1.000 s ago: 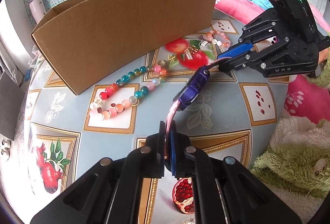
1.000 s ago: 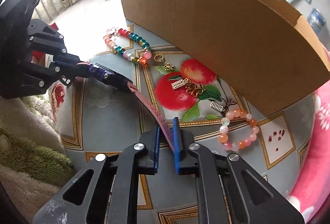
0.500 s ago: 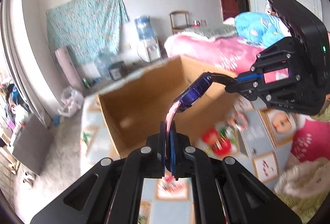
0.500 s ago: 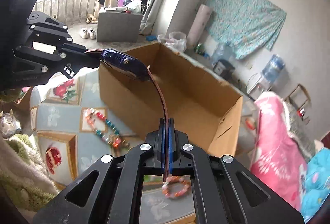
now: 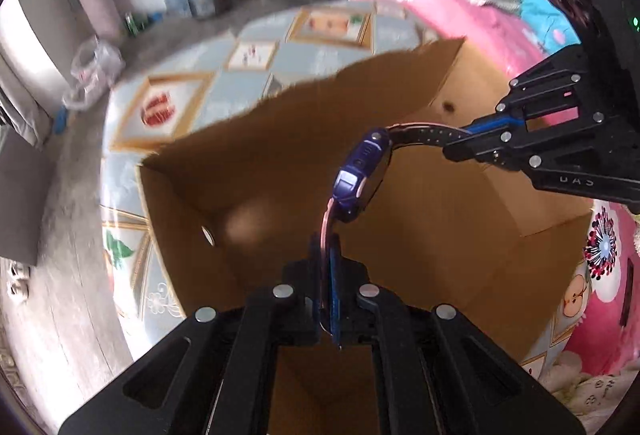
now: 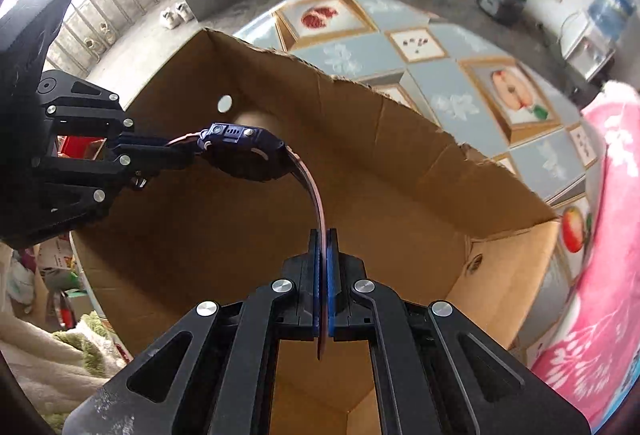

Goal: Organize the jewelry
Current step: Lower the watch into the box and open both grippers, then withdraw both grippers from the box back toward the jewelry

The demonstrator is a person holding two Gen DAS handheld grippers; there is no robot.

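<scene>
A purple watch (image 5: pixel 360 171) with a pink strap hangs between my two grippers above the open cardboard box (image 5: pixel 440 235). My left gripper (image 5: pixel 330 255) is shut on one strap end. My right gripper (image 6: pixel 323 247) is shut on the other strap end. The watch face (image 6: pixel 244 155) shows over the box interior in the right wrist view. The right gripper (image 5: pixel 480 135) shows at the right of the left wrist view, the left gripper (image 6: pixel 160 151) at the left of the right wrist view. The box (image 6: pixel 400 215) looks empty inside. The bead bracelets are out of view.
The box stands on a round table with a blue fruit-pattern cloth (image 6: pixel 460 91). A pink blanket (image 5: pixel 440 7) lies to the right. A green fluffy cloth (image 6: pixel 80 339) lies beside the table.
Both grippers have carried the watch up from the tabletop and over the box. The view now looks down into the box instead of across the room.
</scene>
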